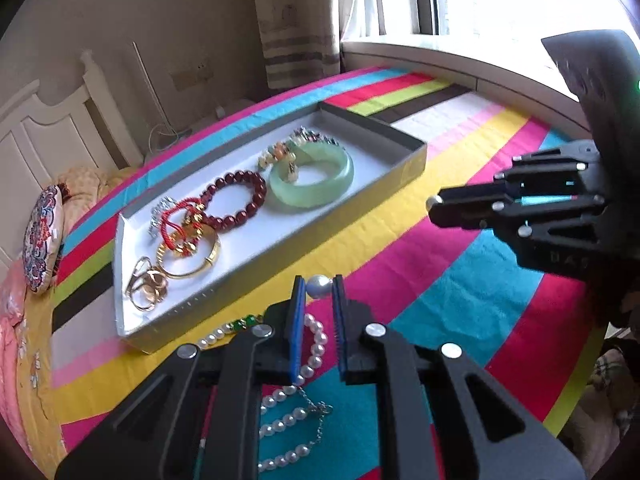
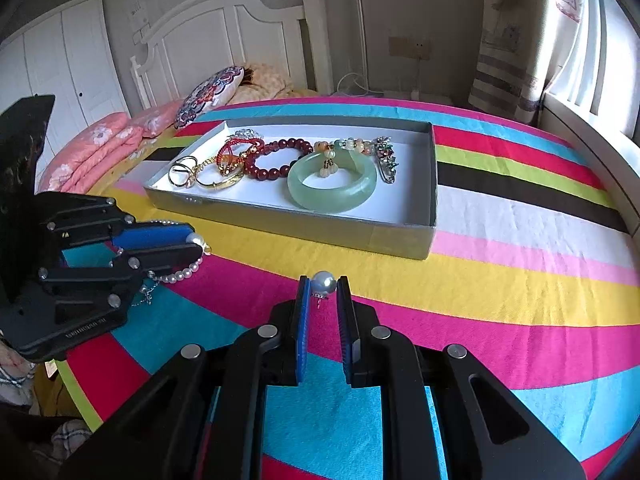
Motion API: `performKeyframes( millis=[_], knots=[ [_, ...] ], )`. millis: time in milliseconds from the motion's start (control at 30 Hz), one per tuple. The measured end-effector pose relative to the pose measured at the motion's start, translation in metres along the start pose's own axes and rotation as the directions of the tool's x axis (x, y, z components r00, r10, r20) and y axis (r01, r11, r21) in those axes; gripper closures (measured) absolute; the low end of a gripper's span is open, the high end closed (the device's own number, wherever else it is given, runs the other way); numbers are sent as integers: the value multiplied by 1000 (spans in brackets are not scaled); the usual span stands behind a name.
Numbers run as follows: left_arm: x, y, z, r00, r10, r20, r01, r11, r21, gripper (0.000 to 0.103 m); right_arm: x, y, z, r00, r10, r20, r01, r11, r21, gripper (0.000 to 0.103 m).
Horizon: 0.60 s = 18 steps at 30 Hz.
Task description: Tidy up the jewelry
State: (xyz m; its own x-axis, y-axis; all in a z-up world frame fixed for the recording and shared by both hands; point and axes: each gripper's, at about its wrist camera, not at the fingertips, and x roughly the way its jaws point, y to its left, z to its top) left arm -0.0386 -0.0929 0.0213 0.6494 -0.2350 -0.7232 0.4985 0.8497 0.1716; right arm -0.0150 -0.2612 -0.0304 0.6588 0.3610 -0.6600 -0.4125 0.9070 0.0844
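A grey tray [image 1: 412, 160] [image 2: 424, 236] on the striped bedspread holds a green jade bangle [image 1: 312, 182] [image 2: 332, 186], a dark red bead bracelet [image 1: 234, 200] [image 2: 276, 156], red cord bracelets, a gold bangle [image 1: 188, 258] and rings. My left gripper [image 1: 319, 286] [image 2: 198, 242] is shut on a large pearl earring [image 1: 319, 286]. A white pearl necklace [image 1: 316, 344] [image 2: 180, 274] lies under it, outside the tray. My right gripper [image 2: 323, 284] [image 1: 434, 204] is shut on another pearl earring [image 2: 323, 283], above the bedspread in front of the tray.
The striped bedspread [image 2: 500, 280] covers the bed. Pillows [image 2: 208, 94] and a pink quilt [image 2: 92, 148] lie near the white headboard. A window ledge [image 1: 440, 60] runs along the far side. A green bead piece [image 1: 244, 322] lies by the tray's near corner.
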Motion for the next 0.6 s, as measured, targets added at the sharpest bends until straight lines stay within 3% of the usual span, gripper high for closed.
performKeyframes(
  millis=[200,600],
  knots=[
    [-8,2,7,998,62,13,-62,998,-9,90,-6,4,2,1000,10,19,-10,1000,-7,89],
    [-8,16,19,995,100,15,-98,992,-74,90,-7,25,26,998,1,62,5,996,-94,89]
  ],
)
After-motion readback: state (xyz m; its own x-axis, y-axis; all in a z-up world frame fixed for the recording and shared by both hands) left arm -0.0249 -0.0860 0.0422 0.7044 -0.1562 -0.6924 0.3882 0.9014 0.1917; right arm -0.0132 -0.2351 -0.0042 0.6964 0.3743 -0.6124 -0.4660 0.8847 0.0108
